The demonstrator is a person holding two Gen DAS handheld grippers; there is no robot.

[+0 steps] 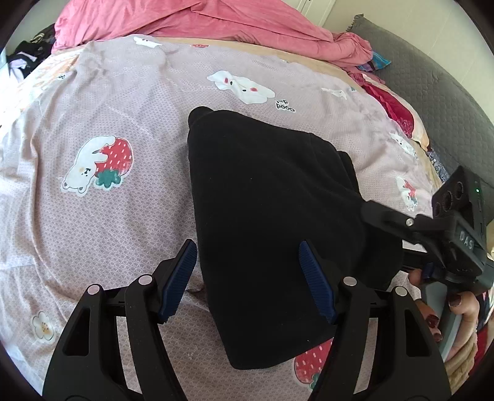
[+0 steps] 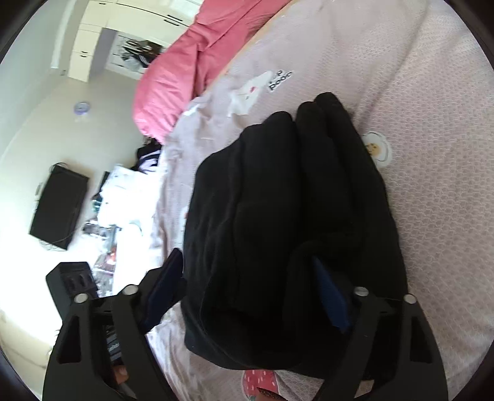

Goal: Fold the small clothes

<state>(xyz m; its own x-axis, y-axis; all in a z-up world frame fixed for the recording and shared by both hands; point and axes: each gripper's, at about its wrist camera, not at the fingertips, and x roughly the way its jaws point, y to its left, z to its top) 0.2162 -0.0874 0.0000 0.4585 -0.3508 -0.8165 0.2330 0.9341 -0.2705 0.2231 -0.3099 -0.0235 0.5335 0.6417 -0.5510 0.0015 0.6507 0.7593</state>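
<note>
One black garment [image 1: 271, 216] lies folded on the bed sheet [image 1: 117, 216] in the left wrist view, its near edge running under and between the two blue pads [image 1: 316, 277] of the left tool [image 1: 247, 280]. That tool is spread, its pads clear of the cloth, one over bare sheet and one over the garment. One right tool [image 1: 383, 212] reaches in from the right edge, its tip at the garment's right side; a hand [image 1: 454, 311] with dark-painted nails grips its handle. Whether that tip touches the cloth cannot be told from here. One pink duvet [image 1: 200, 21] is heaped at the far end of the bed, and one grey quilted pillow [image 1: 432, 80] lies at the right. Two strawberry prints show on the sheet, one with a white cat, one half hidden under the garment.

From the right wrist view, the same single garment [image 2: 293, 216] fills the middle, bunched in three or four rounded folds. The right tool [image 2: 256, 290] is spread wide, with cloth lying between its two pads but not pinched. One pink duvet [image 2: 173, 71] sits beyond, and one dark flat screen [image 2: 58, 203] hangs on the wall.
</note>
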